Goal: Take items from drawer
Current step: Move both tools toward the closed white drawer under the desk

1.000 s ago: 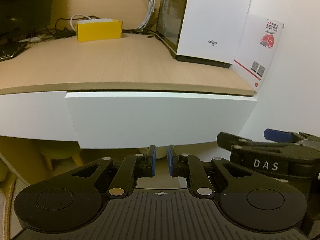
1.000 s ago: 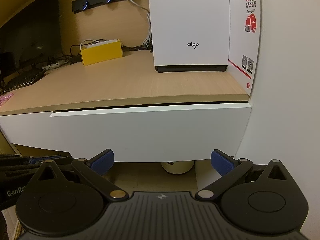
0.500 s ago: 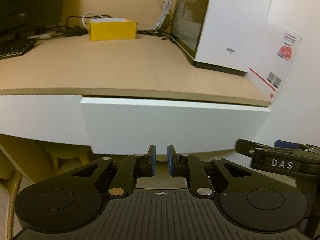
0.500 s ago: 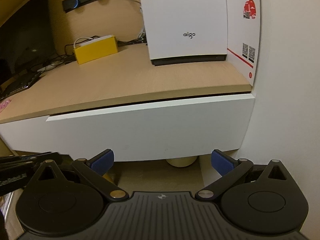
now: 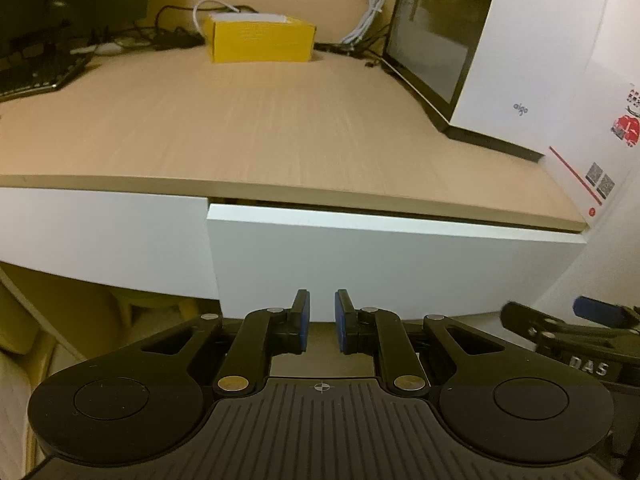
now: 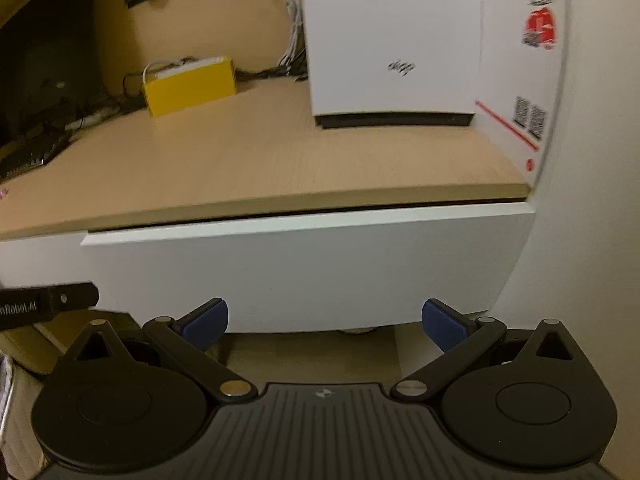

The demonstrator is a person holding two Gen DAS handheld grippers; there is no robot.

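Observation:
The white drawer front [image 5: 400, 272] [image 6: 300, 268] sits under the wooden desktop [image 5: 260, 132], pulled out a little, with a dark slit along its top. Its inside is hidden, so no items show. My left gripper [image 5: 322, 308] is low in front of the drawer's bottom edge, its blue pads [image 5: 304, 312] a narrow gap apart with nothing between them. My right gripper [image 6: 324, 320] is spread wide open before the same bottom edge, holding nothing. Each gripper shows at the edge of the other's view: the right gripper [image 5: 580, 320] and the left gripper [image 6: 48, 304].
On the desk stand a yellow box [image 5: 260, 40] [image 6: 190, 86], a white computer case [image 5: 520, 60] [image 6: 392, 40] and cables behind them. A keyboard [image 5: 36, 76] lies at the left. A printed leaflet [image 6: 524, 60] leans on the white wall [image 6: 592, 260] right of the drawer. A second white panel [image 5: 100, 232] adjoins it on the left.
Both grippers have come closer to the drawer front and risen, so the desktop shows from higher up. Finger spacing is the same on both. The drawer's slit looks unchanged.

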